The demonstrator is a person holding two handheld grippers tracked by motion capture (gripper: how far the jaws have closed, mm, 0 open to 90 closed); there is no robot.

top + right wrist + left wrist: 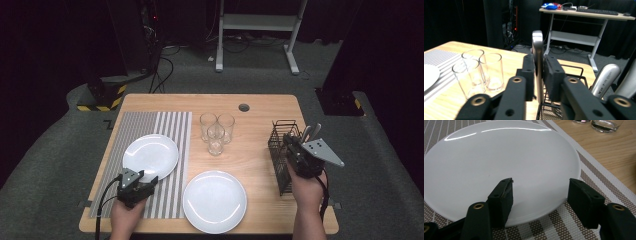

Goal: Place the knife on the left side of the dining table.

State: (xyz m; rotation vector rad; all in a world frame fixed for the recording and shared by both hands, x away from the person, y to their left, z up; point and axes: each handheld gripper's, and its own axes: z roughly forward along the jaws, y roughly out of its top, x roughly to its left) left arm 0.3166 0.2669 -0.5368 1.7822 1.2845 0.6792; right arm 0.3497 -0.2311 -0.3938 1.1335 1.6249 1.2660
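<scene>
the metal handle (pixel 537 57) stands upright between the jaws of the right gripper (pixel 538 72), a flat, dull silver piece of cutlery with a rounded top; its working end is hidden, so which utensil it is cannot be told. it rises out of the black wire caddy (pixel 278 145) at the right side of the wooden table (pixel 260 155). the black pads are clamped on both faces of the handle. beside it in the caddy lean two more silver handles (pixel 605 78); the nearer one carries small engraved lettering, too blurred to read.

the left gripper (pixel 540 192) has its jaws spread wide and grasps nothing. one jaw hangs over the near rim of a white plate (pixel 499 162), the other over the striped placemat (pixel 594 180) just beside that rim; whether either touches is unclear. the plate is plain, glossy and bare.

a second white plate (pixel 215 201) lies on the bare wood near the front edge, and three clear glasses (pixel 216 131) stand bunched together toward the middle of the table.
</scene>
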